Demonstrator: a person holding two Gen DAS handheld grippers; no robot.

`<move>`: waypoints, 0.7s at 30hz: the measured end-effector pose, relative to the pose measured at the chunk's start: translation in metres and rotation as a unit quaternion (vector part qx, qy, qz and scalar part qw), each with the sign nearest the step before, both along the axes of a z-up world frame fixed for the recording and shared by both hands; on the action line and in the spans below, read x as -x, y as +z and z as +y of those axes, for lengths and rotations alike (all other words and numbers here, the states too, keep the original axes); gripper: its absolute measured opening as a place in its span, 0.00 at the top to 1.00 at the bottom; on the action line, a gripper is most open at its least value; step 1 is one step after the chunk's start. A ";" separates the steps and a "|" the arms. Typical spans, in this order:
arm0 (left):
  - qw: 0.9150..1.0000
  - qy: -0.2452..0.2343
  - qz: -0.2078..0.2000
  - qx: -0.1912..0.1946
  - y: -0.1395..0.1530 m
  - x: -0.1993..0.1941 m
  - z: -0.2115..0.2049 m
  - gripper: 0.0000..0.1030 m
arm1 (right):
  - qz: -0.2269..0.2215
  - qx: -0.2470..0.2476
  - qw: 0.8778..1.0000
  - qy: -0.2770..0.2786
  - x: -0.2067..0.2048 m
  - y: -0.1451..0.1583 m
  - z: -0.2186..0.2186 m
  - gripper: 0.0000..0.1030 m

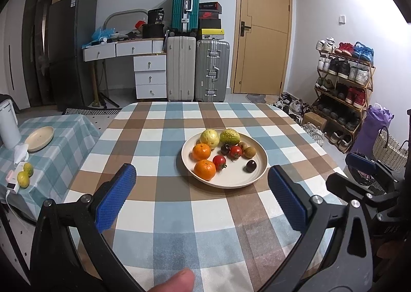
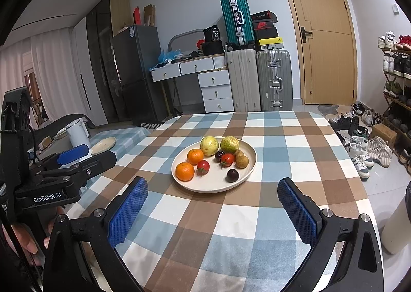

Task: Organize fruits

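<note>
We see a table under a checked cloth (image 1: 179, 215) of blue, brown and white squares, and near its middle a round cream plate (image 1: 254, 176) that holds all the fruit. Both of our grippers hang above the near part of the cloth, short of the plate. The left gripper (image 1: 203, 179) is spread wide with nothing between its blue pads, and the right gripper (image 2: 213, 191) is spread wide and bare as well; the plate shows between the fingers in each wrist view.

On the plate, a yellow guava (image 1: 209, 138) and a green guava (image 1: 230, 136) sit side by side at the far rim. Two mandarins (image 1: 204, 169) lie on the left side, one nearer us and one behind it. Two small red tomatoes (image 1: 219, 162) rest just right of the mandarins, the farther one touching a dark plum (image 1: 225, 149). Two brown longans (image 1: 249, 151) sit right of that tomato. A second dark plum (image 1: 251, 166) lies apart, toward the near right rim.

To the left, a lower table holds an empty cream dish (image 1: 39, 138) and two yellow-green citrus fruits (image 1: 23, 179).
</note>
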State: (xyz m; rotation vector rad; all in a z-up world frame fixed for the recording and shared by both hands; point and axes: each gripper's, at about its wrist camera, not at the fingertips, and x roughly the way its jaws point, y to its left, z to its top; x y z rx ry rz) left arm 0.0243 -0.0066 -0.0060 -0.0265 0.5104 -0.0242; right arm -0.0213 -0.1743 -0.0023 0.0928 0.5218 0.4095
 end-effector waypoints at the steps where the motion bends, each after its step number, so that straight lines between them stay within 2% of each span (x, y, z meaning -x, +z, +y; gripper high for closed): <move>1: 1.000 -0.001 0.001 0.000 0.000 0.002 0.000 0.01 | 0.000 0.000 1.000 0.000 0.000 0.000 0.000 0.00; 21: 1.000 -0.001 0.002 0.000 0.000 -0.015 0.000 0.01 | -0.001 0.001 1.000 0.002 0.000 -0.001 0.001 0.00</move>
